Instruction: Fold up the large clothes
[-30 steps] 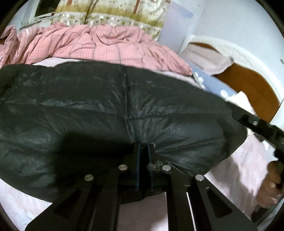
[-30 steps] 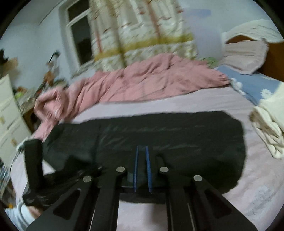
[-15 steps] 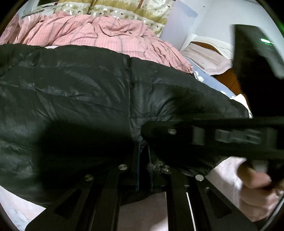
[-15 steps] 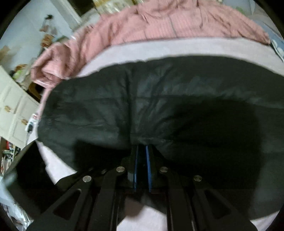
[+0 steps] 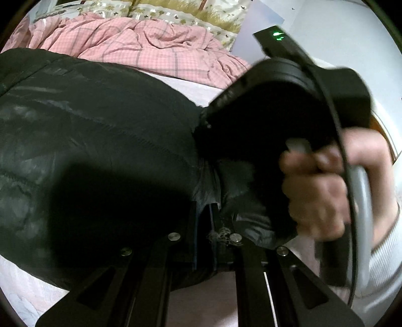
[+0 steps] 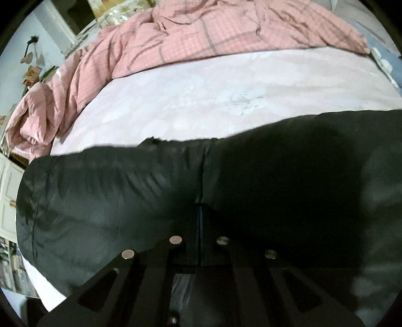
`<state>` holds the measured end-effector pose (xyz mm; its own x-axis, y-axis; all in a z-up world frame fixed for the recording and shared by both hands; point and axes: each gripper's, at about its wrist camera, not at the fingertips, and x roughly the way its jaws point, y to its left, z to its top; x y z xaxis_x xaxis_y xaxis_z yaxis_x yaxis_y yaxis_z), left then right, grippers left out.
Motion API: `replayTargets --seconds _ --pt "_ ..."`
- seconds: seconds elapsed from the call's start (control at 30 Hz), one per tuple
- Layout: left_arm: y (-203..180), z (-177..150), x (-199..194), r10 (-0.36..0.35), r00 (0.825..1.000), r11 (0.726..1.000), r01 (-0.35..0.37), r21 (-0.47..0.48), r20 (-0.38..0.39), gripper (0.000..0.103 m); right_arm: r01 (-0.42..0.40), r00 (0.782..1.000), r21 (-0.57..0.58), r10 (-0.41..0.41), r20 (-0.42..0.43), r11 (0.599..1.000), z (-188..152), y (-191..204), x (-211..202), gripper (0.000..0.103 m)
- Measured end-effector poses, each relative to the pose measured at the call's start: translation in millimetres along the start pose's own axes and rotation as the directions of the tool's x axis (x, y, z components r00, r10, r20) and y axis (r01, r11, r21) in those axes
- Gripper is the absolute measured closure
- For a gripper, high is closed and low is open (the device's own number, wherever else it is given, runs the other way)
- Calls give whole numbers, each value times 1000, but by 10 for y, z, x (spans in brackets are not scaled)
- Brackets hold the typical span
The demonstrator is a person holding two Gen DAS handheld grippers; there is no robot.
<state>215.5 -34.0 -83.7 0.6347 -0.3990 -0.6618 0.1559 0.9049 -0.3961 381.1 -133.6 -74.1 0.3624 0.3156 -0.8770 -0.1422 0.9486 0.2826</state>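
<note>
Jacket: the big black quilted puffer jacket (image 5: 100, 140) was spread over the pale pink bed sheet (image 6: 226, 93), puffy and wrinkled, taking up most of the near side of the bed in both views.

Left gripper: the left gripper (image 5: 206, 221) had its two fingers pinched together on a fold at the jacket's near edge, with a bit of frayed thread stuck by the right finger. So, clamped on fabric.

Right gripper: the right gripper (image 6: 199, 221) was closed too, fingers basically touching, with the near hem of the jacket bunched right at the tips. Looked like it was gripping the fabric, and a seam ran straight up from the fingertips.

Right hand: in the left wrist view the person's right hand (image 5: 319, 191) was wrapped round the black handle of the other tool, just beside the left gripper, with a green light lit on top of the tool body.

Bedding: a rumpled pink checked duvet (image 6: 213, 32) was heaped along the far edge of the bed, well apart from the jacket, bare sheet between them.

Background: a floral curtain (image 5: 176, 10) hung behind the duvet, and white cupboard doors (image 6: 7, 191) showed past the bed's left edge.
</note>
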Motion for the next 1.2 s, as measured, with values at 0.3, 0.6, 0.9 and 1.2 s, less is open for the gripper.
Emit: replayTargets --seconds 0.3,0.6,0.9,1.2 --pt "2 -39 -27 0 1000 1000 0 -1 4 94 -36 999 69 38 -22 997 322 -56 106 103" --pt "20 -42 -44 1 1000 1000 -1 2 8 94 -93 957 -75 110 268 993 -557 -189 -1158 99" --pt "-1 -39 -54 8 1000 1000 -9 9 13 94 -163 905 138 92 414 977 -1692 -939 -1561 44" --pt "-4 -21 -63 12 1000 1000 -12 12 16 93 -284 875 410 59 480 867 -1784 -1702 -1242 43"
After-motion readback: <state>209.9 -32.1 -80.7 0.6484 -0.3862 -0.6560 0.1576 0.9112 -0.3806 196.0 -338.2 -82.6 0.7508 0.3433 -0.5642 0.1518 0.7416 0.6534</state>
